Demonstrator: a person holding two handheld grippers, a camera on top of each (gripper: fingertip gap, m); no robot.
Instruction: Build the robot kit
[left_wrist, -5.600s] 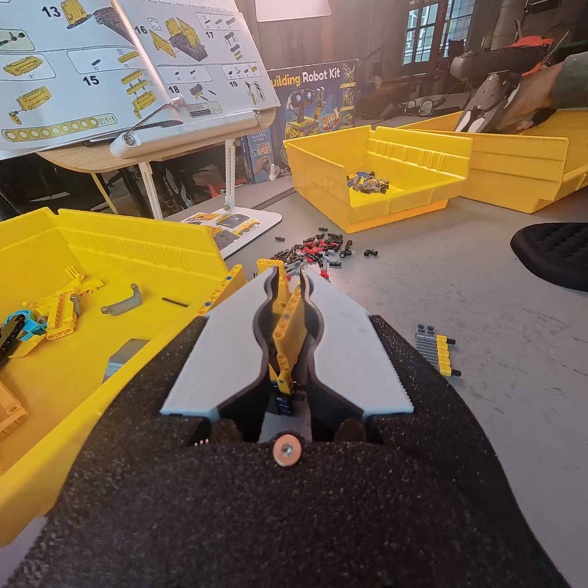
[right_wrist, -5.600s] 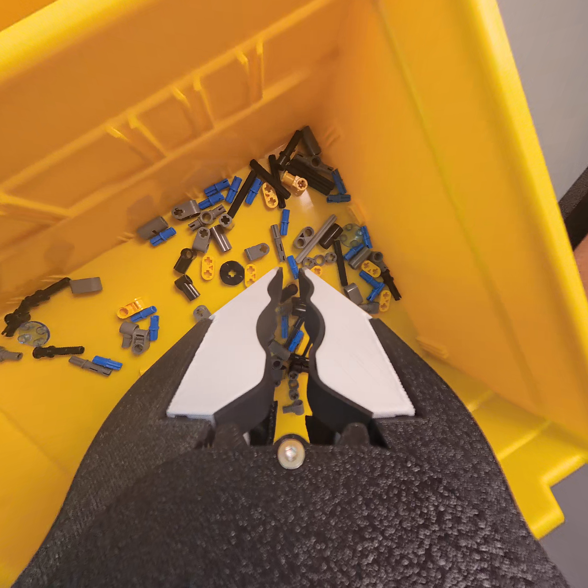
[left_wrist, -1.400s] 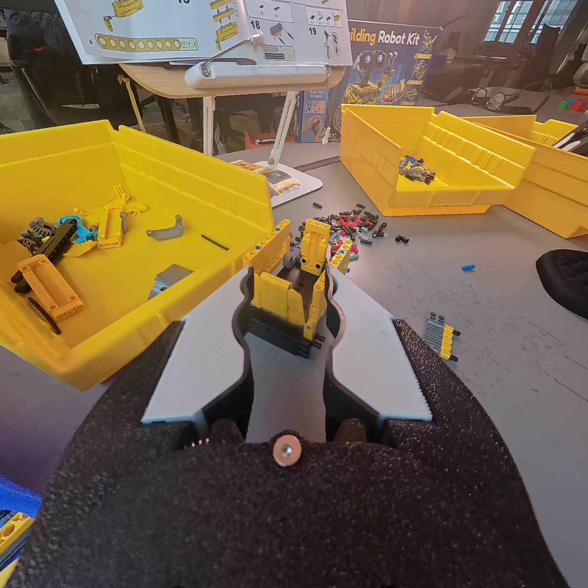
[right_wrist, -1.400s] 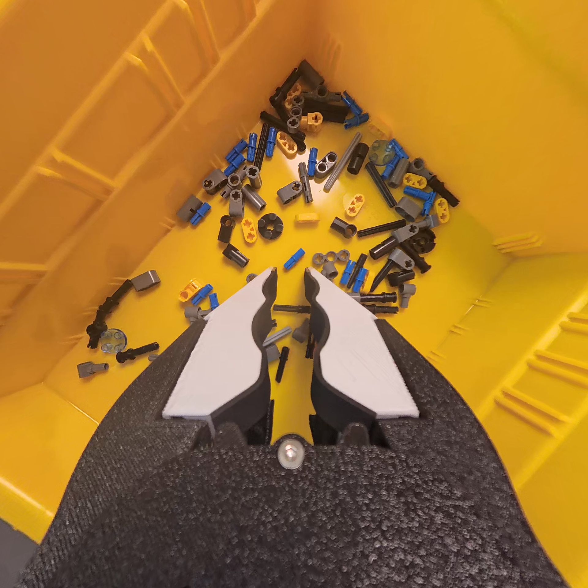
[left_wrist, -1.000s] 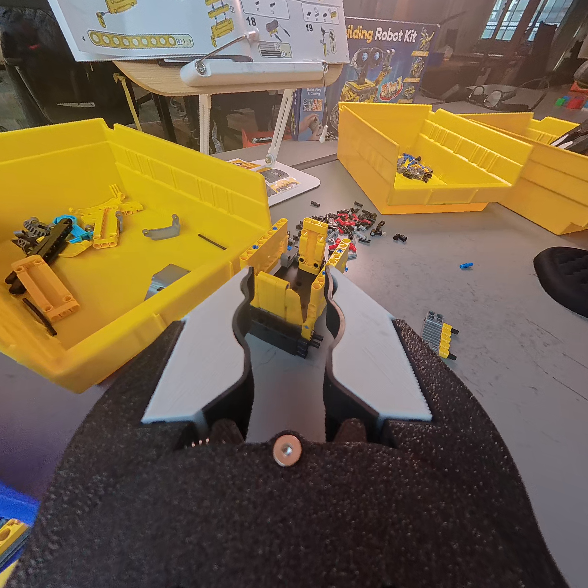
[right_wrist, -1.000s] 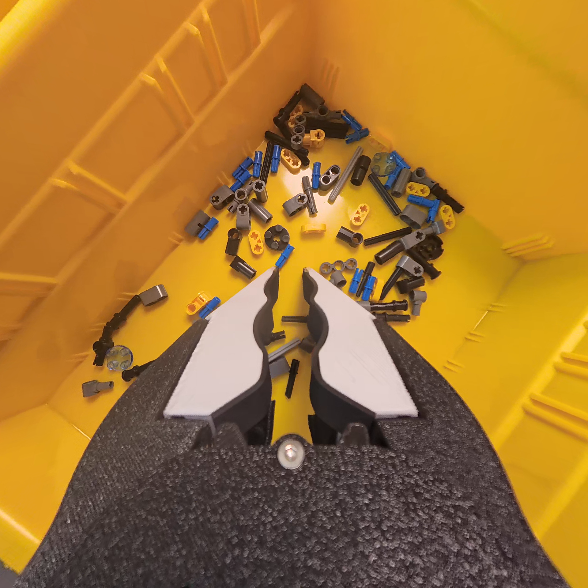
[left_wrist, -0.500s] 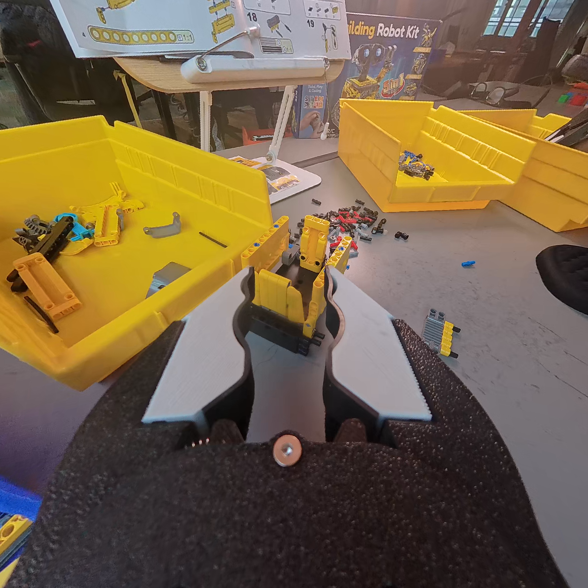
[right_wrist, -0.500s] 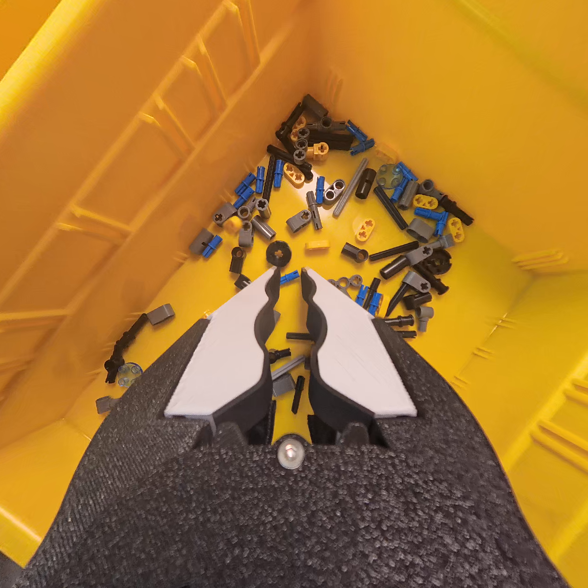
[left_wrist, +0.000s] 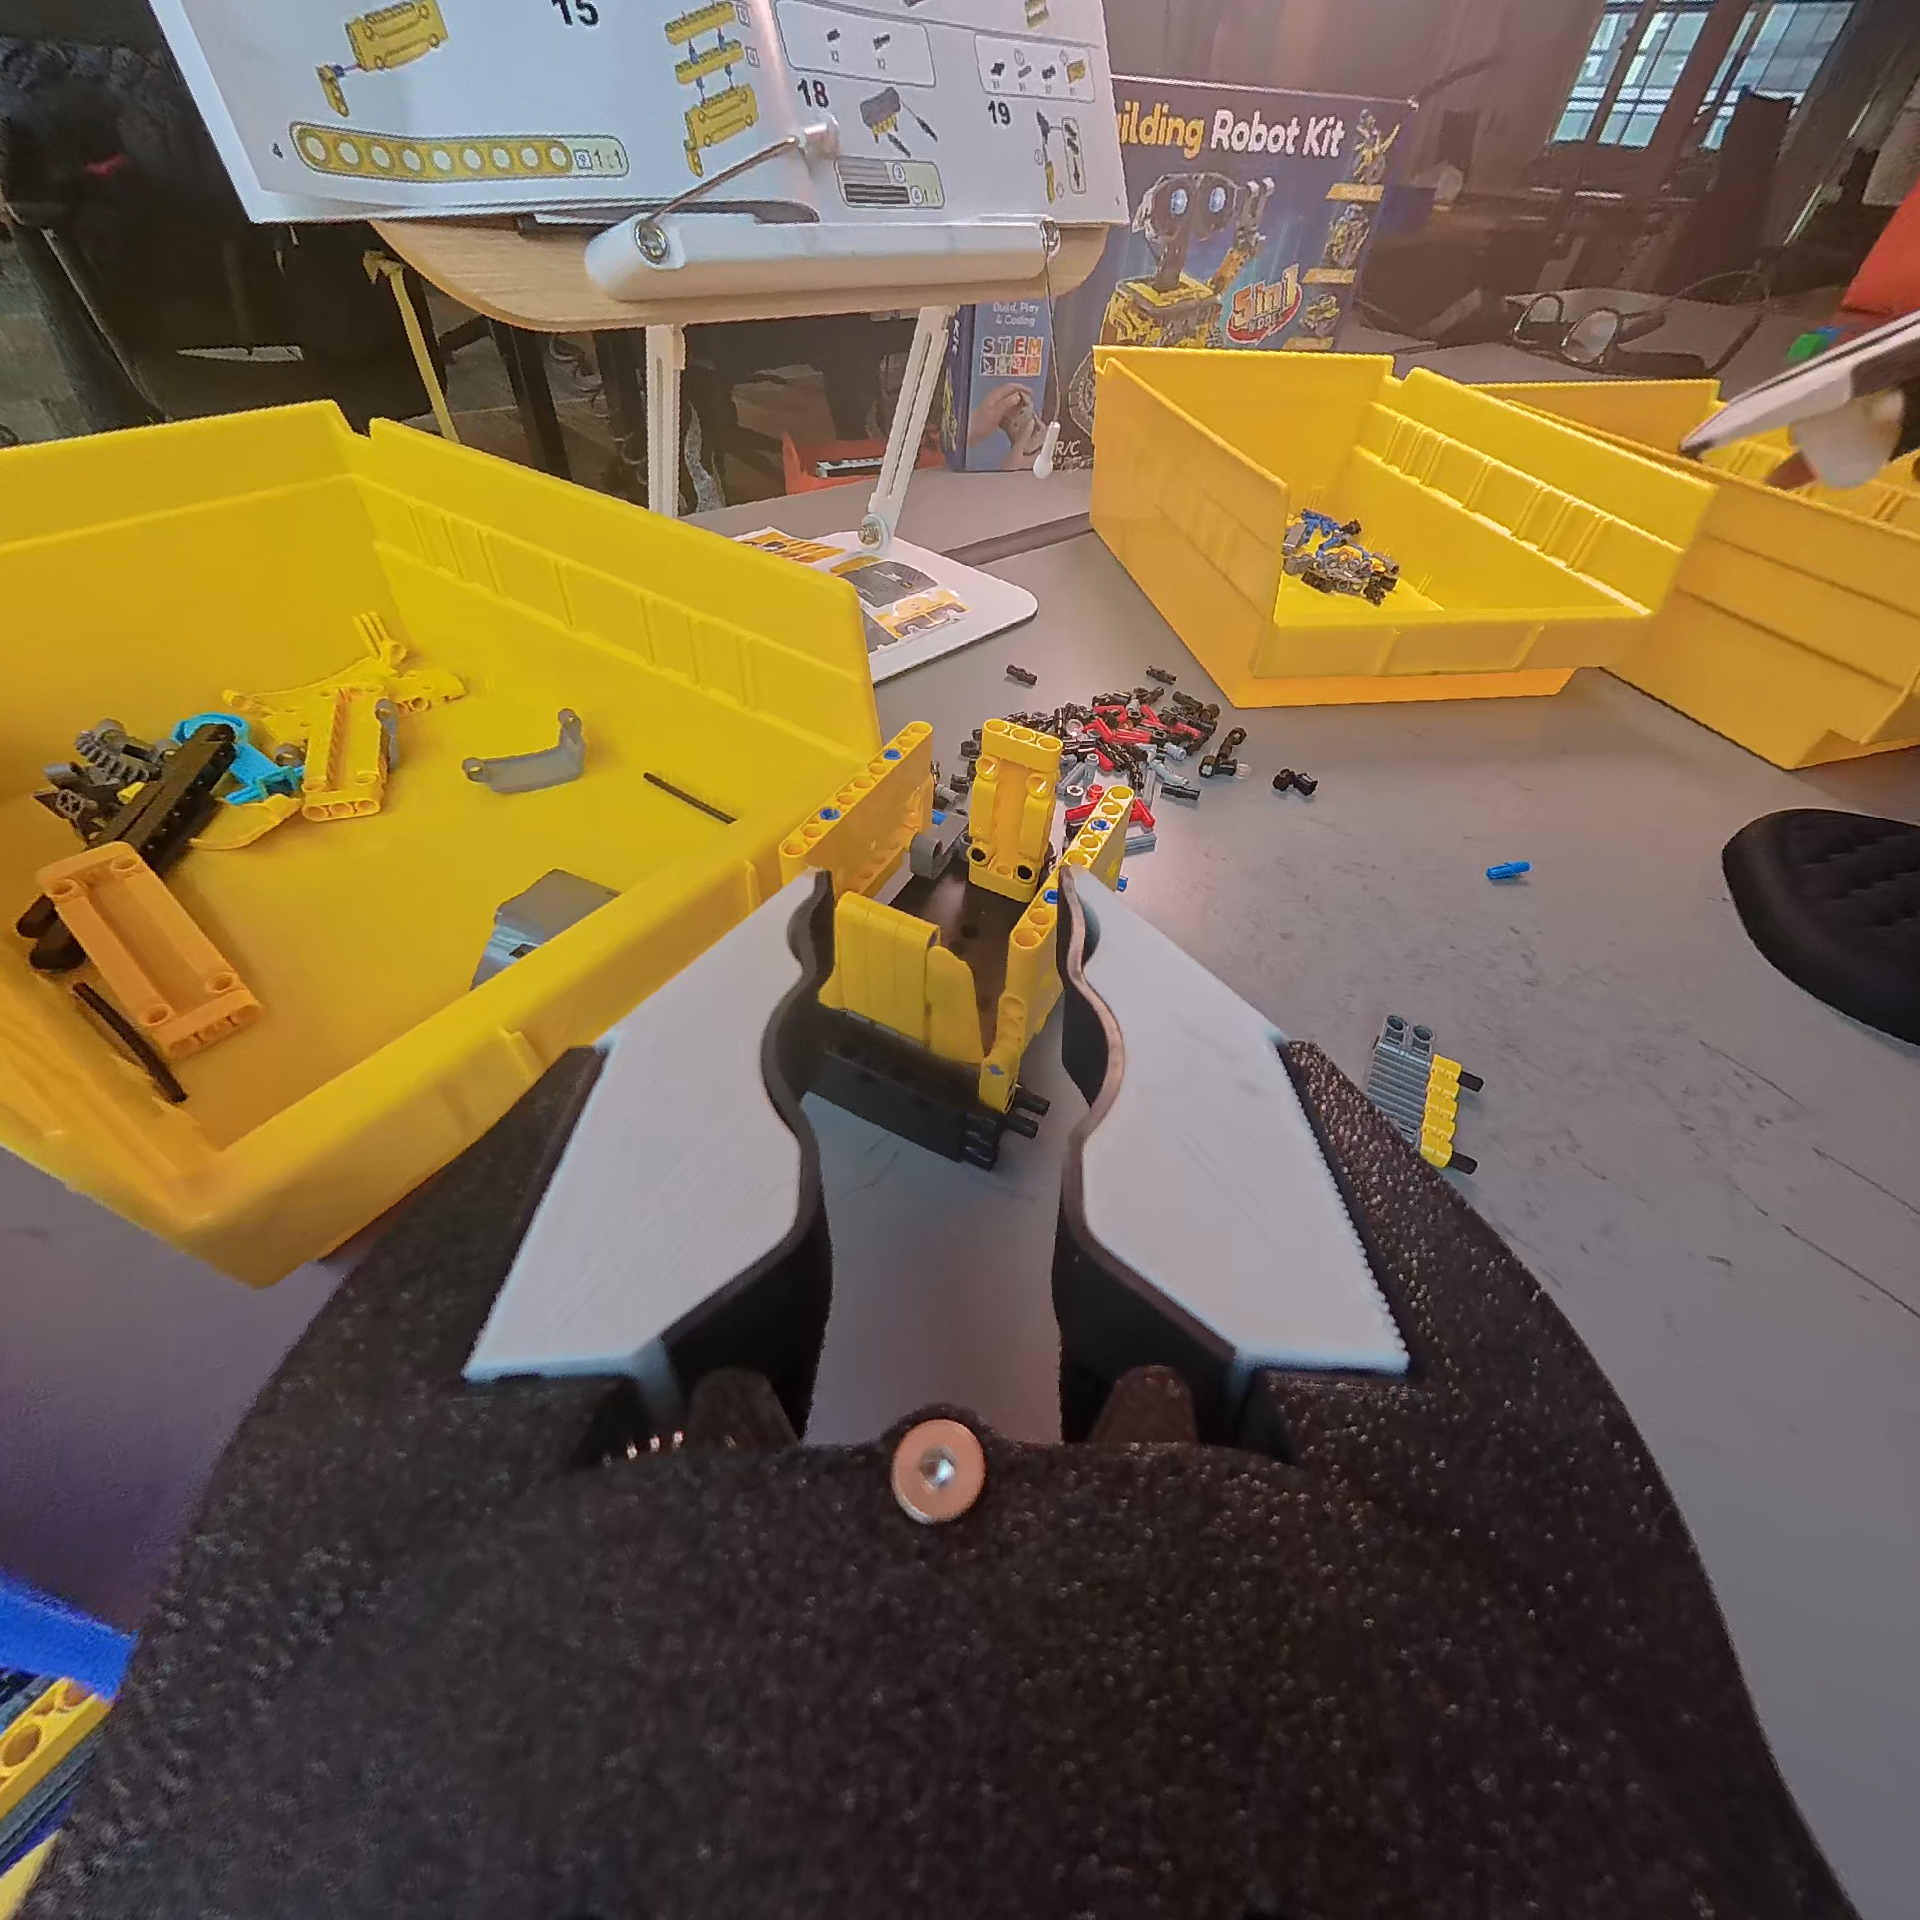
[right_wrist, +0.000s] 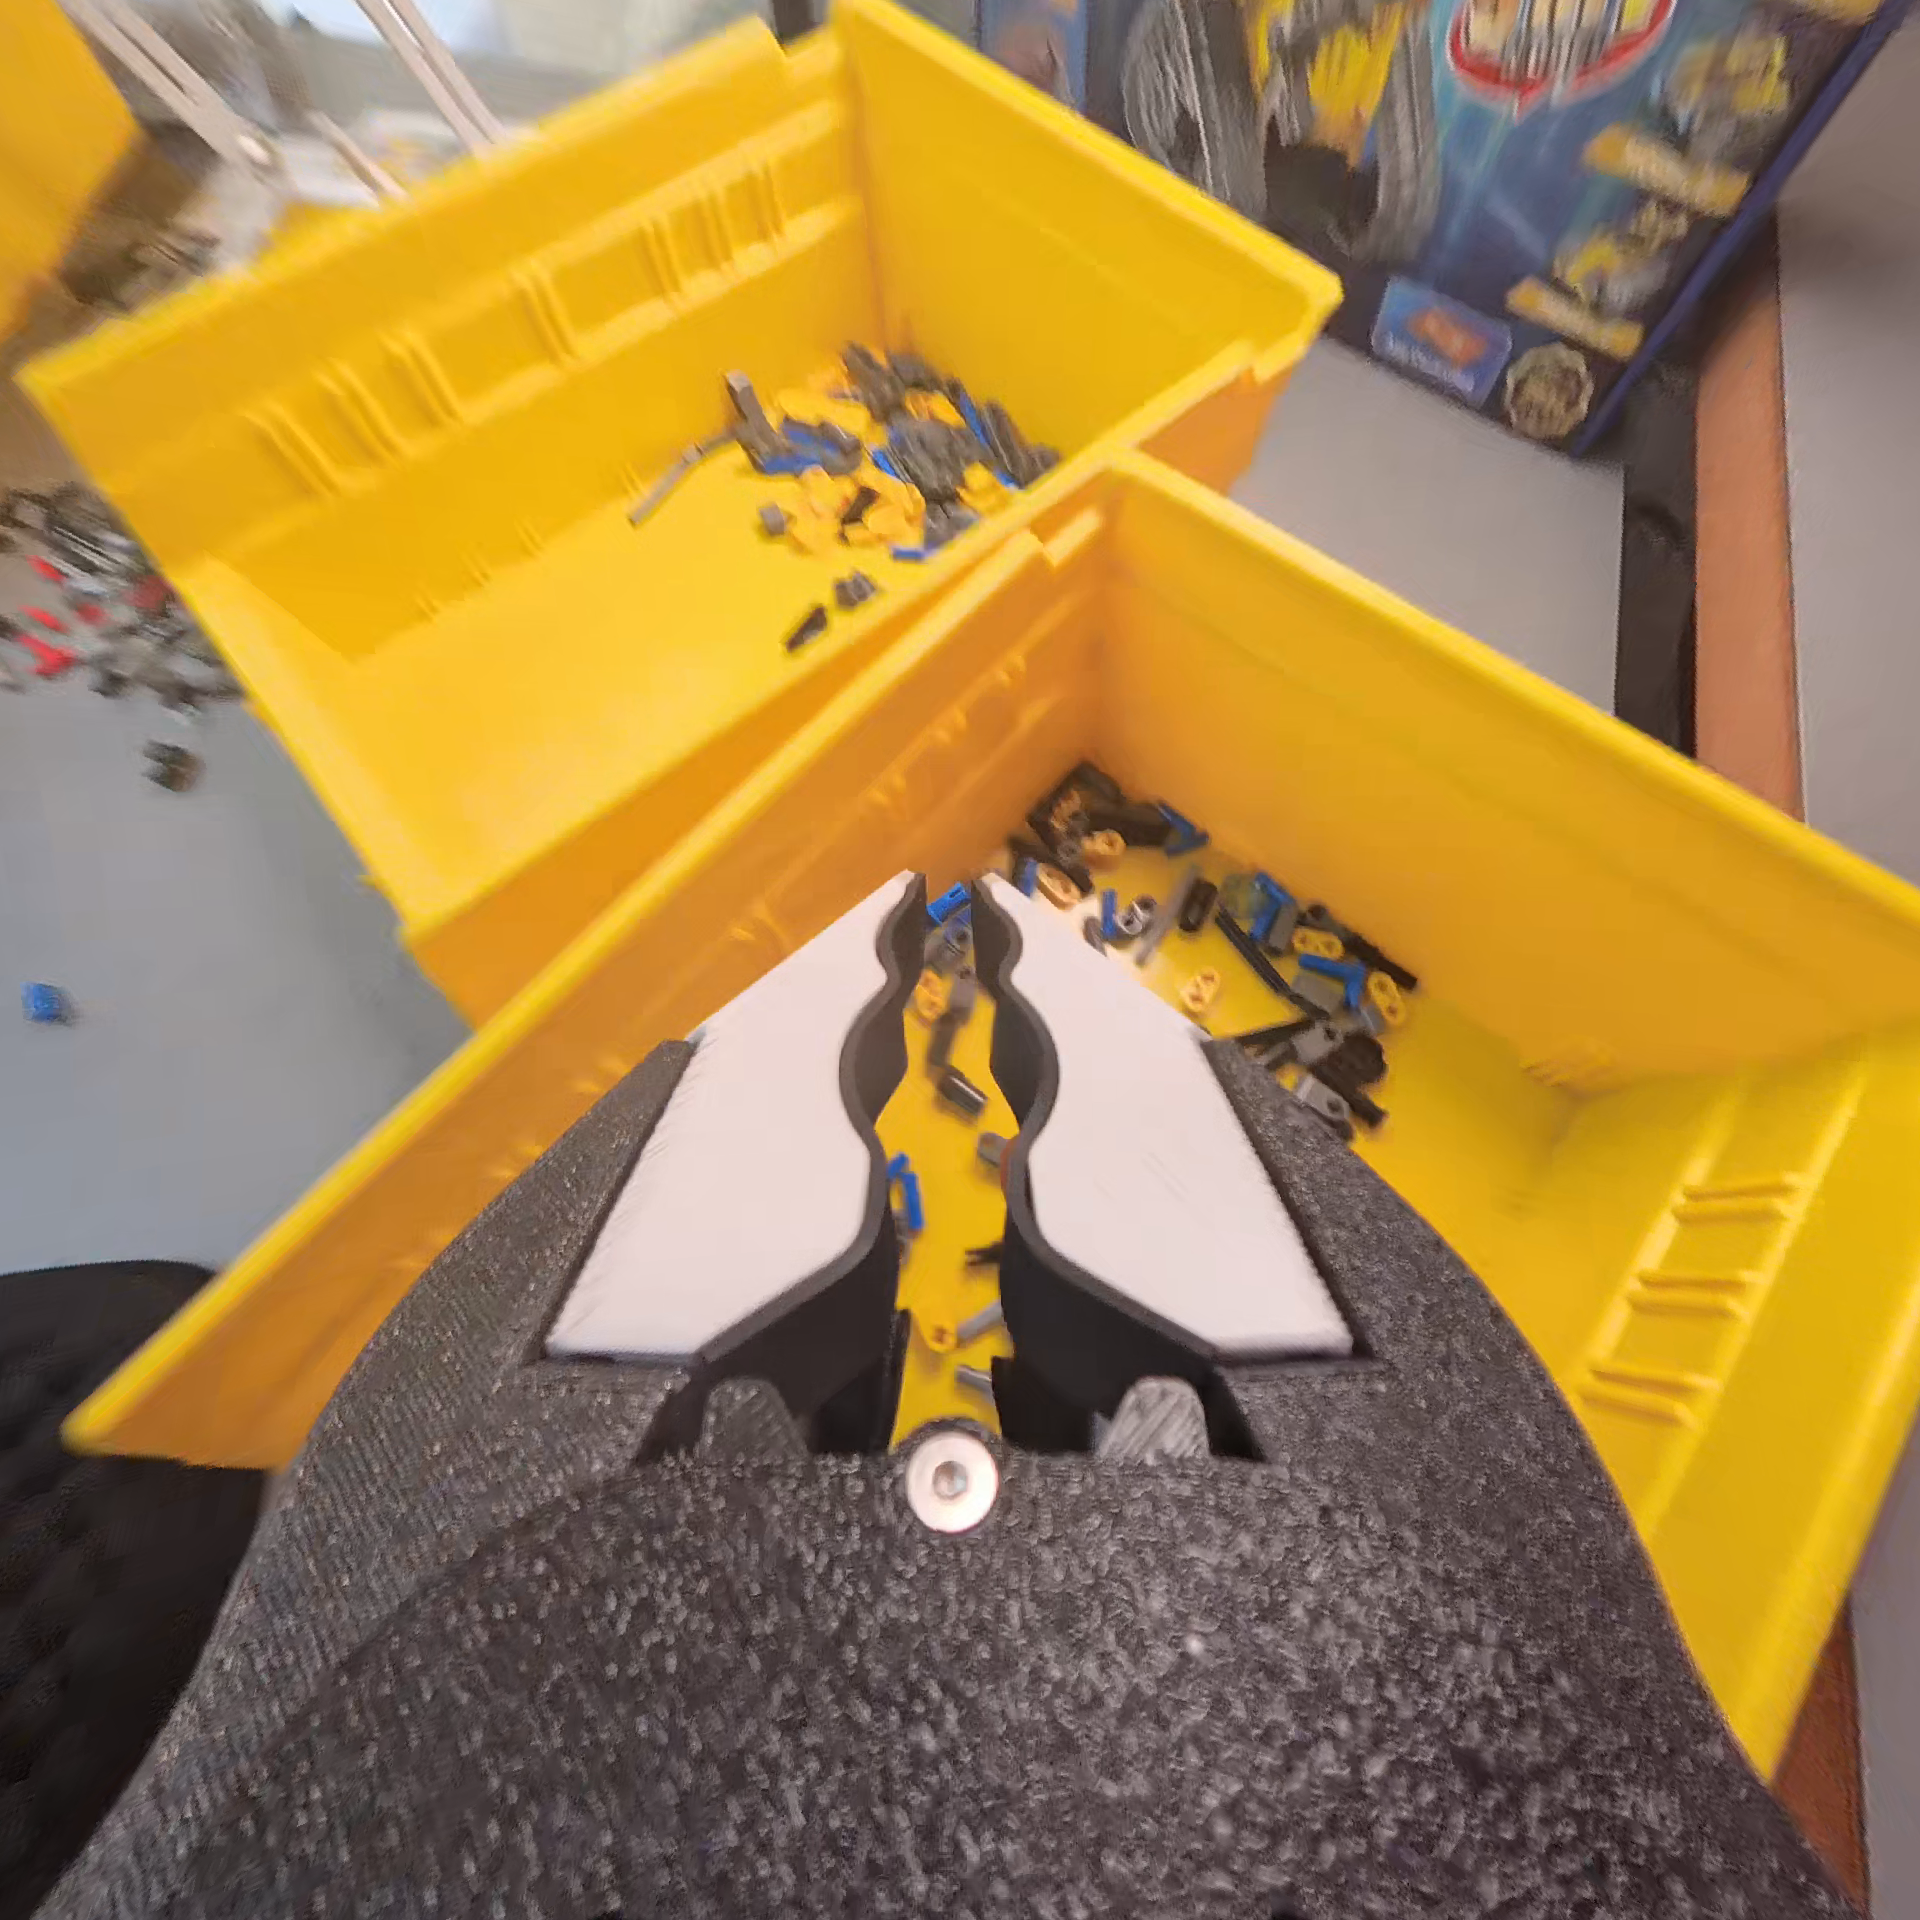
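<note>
In the left wrist view, my left tool (left_wrist: 940, 899) grips a yellow and black brick model (left_wrist: 940, 997) between its fingers; the model stands on the grey surface (left_wrist: 1558, 1039). A yellow bin (left_wrist: 312, 1195) is just beside it on the left, with some bigger parts inside, one orange beam (left_wrist: 145, 951) and a grey bracket (left_wrist: 525, 753) among them. Behind the model lies a heap of small black and red parts (left_wrist: 1122, 727). To the right, a small grey and yellow block (left_wrist: 1423, 1091) lies apart, and one blue pin (left_wrist: 1507, 870) farther off. A second bin (left_wrist: 1351, 582) stands at the back right, and a booklet stand (left_wrist: 810, 249) rises over the back. My right tool (left_wrist: 1818, 416) shows small at the far right edge.

In the right wrist view, which is blurred, my right tool (right_wrist: 948, 894) hangs above a bin (right_wrist: 1455, 810) with many small blue, black, grey and yellow pieces (right_wrist: 1247, 956). Its jaws are nearly together, with a narrow gap; I cannot tell if something is held between the tips. Another bin (right_wrist: 520, 343) stands just behind, touching, also with small pieces. A box (right_wrist: 1507, 156) is at the top right.
</note>
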